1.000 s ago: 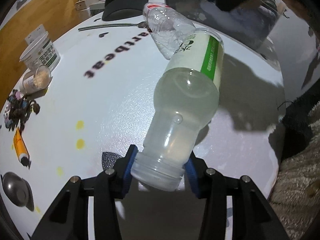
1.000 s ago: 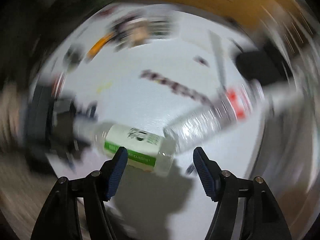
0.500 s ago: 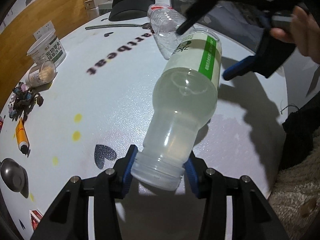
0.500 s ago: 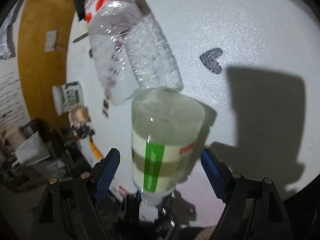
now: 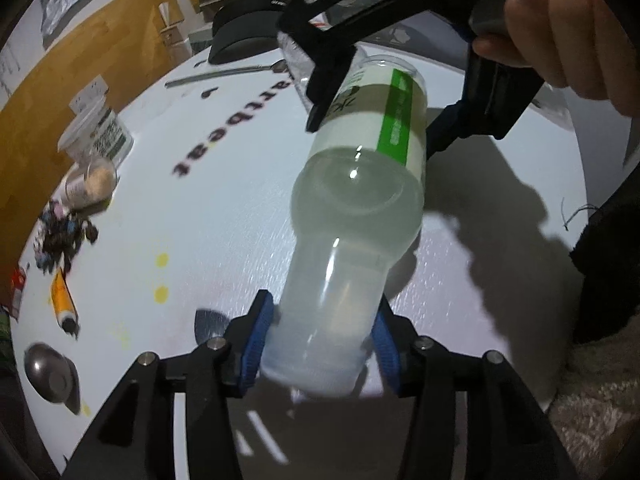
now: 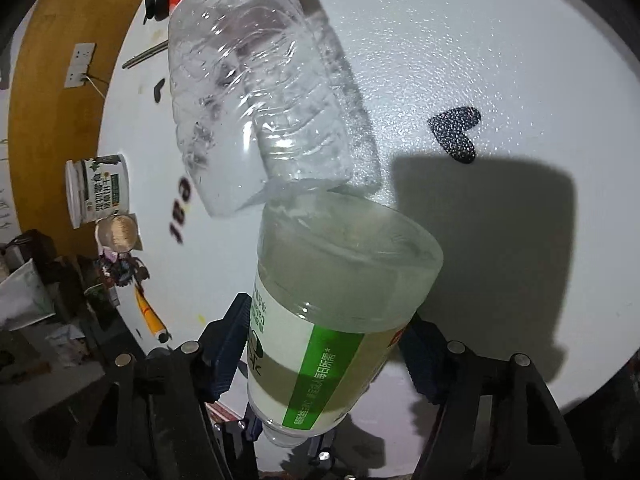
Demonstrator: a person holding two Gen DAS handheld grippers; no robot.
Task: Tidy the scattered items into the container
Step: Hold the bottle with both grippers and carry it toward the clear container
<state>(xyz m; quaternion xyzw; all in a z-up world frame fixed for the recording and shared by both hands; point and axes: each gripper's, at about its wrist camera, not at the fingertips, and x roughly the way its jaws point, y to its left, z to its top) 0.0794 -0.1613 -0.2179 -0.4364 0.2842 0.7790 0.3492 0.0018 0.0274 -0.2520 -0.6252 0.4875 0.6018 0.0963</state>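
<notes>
Bottle (image 5: 360,216) (green label) — our left tongs (image 5: 322,340) squeeze its neck end, our right tongs (image 6: 324,344) close around its body above the table (image 5: 224,216).

Right gripper (image 6: 324,344) closed in around green-label bottle (image 5: 360,200); bottle lifted.
</notes>
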